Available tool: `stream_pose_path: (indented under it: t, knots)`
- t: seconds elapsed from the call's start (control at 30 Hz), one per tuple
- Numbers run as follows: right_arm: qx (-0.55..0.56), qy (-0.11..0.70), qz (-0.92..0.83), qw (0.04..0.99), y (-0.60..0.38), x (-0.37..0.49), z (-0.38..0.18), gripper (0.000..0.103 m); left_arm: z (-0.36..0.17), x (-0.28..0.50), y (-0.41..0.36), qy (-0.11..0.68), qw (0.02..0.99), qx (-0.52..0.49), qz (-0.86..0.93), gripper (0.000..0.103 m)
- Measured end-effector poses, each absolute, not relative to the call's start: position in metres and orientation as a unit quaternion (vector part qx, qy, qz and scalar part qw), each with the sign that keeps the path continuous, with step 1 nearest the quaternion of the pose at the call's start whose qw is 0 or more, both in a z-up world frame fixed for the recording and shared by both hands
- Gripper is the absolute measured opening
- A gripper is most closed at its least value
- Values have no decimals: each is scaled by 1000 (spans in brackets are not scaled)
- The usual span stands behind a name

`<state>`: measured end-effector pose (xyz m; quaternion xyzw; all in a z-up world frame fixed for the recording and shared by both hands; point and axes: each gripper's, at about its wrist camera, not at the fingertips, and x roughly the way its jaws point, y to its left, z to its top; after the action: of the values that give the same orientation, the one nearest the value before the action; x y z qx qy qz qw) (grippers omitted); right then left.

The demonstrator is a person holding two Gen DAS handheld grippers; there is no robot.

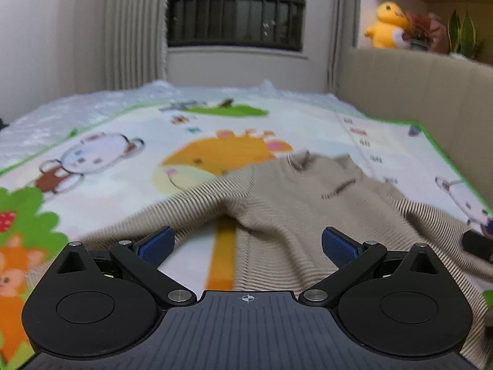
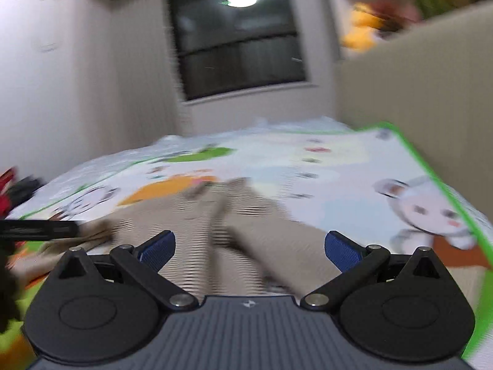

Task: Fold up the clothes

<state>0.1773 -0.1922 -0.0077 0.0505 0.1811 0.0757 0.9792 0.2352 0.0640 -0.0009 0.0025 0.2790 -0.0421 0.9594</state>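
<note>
Sweater [image 1: 295, 203] lies rumpled on the play mat [image 1: 123, 141]; both hand-held grippers, left [image 1: 248, 243] and right [image 2: 249, 245], hover spread wide and empty, likely about to pinch an edge.

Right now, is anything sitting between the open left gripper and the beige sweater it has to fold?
Nothing visible. The left gripper is open and the ribbed beige sweater lies directly ahead of it on the cartoon play mat, with only bare mat showing between the jaws. The right gripper is open too.
</note>
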Motion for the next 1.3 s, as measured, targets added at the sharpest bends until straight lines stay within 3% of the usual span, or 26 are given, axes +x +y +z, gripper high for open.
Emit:
stream_pose_path:
  t: [0.23,0.47,0.77,1.0,1.17,1.2,1.27,1.3]
  knots:
    - [-88,225,53,969,-155,205,-41,103,-44,239,80,358,933,0,-34,103]
    - [-55,308,74,947,-169,219,-47,103,-43,203,88,375,927,-8,-31,103]
    - [14,361,127,924,-197,153,-50,103,-34,134,102,404,907,-35,-115,103]
    - [104,351,96,926,-210,156,-50,103,-24,182,176,376,886,-266,-55,103]
    - [145,358,104,916,-220,160,-51,103,-30,249,216,382,861,-336,-28,103]
    - [140,359,107,917,-220,160,-50,103,-20,264,221,378,868,-323,-19,99]
    - [119,355,106,921,-214,158,-51,103,11,278,225,331,908,-257,8,61]
    - [104,353,104,924,-210,155,-52,103,28,283,226,300,929,-216,23,59]
